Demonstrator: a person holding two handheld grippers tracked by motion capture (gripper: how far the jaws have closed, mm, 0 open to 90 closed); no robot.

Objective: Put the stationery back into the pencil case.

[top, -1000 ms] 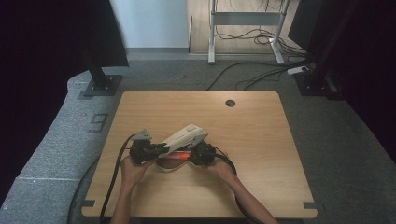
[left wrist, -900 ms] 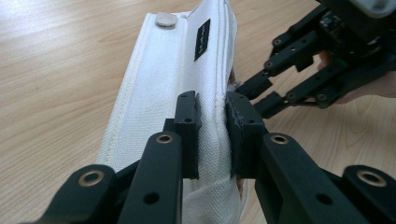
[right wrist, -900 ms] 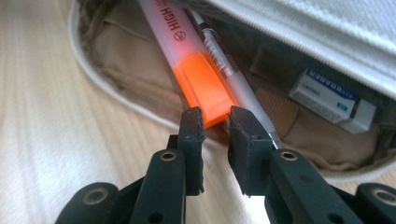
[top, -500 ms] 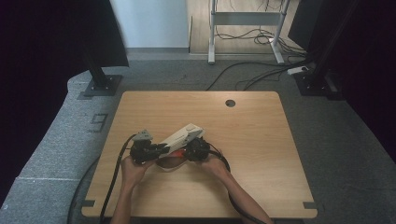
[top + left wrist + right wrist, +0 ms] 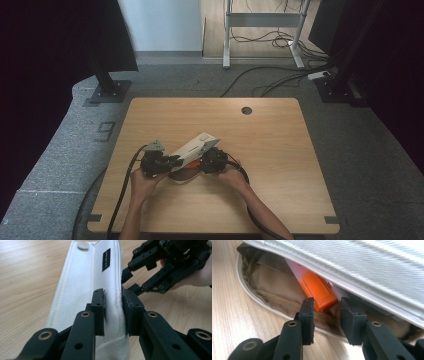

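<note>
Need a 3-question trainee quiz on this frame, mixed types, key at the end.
1. True or false: the left tongs are clamped on the white fabric flap of the pouch.
2. What colour is the item inside the pouch, just ahead of the right tongs?
3. Right tongs pads: A) pressing on the item, B) apart from it, opening.

Key: 1 true; 2 orange; 3 B.

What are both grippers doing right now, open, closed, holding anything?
Left gripper: closed on the white pouch flap.
Right gripper: just been opening, holding nothing; orange item lies between its fingers.
</note>
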